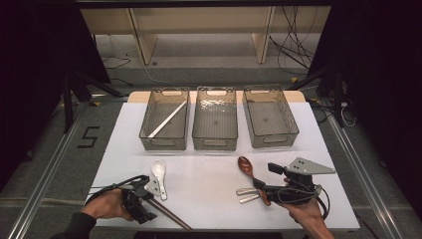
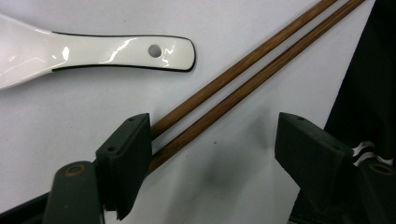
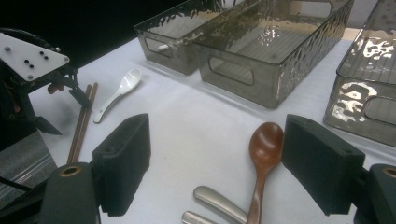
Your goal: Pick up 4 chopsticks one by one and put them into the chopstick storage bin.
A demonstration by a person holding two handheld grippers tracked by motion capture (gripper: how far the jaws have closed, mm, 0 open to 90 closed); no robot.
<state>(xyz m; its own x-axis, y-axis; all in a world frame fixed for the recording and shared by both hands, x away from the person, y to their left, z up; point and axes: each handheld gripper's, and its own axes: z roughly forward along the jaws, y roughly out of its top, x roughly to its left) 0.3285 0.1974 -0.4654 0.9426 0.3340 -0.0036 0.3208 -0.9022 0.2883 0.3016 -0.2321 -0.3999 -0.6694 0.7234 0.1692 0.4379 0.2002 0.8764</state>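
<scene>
Lining Up on the Chopsticks, Jaws Wide

Straddling the pair of brown wooden chopsticks (image 2: pixel 233 84), the left gripper (image 2: pixel 212 149) has its jaws spread wide. The sticks lie on the white table (image 1: pixel 209 184), running just beside the left pad and seemingly touching it, while the other pad stands well clear, so nothing is clamped yet. The sticks lie side by side, touching along their length, at the near left edge of the table, which is likely why the gripper comes at them low from the person's side: both can be caught in one squeeze. In the high view the same chopsticks (image 1: pixel 171 215) slant out from under the left gripper (image 1: pixel 144 199) toward the table's front edge.

Just beside them lies a white ceramic spoon (image 2: pixel 93 49), its handle apart from the sticks (close enough that a sloppy close could nudge it).

Farther out, the right gripper (image 3: pixel 217 158) hangs open over a brown wooden spoon (image 3: pixel 264 149), jaws either side of the bowl but not pressing it; two metal handles (image 3: pixel 219 203) lie next to it. It looks poised for its own pick.

Across the far side stand three clear bins (image 1: pixel 215 119) in a row, the left one already holding a white chopstick (image 1: pixel 166 121), so sorting by type seems the aim.
</scene>
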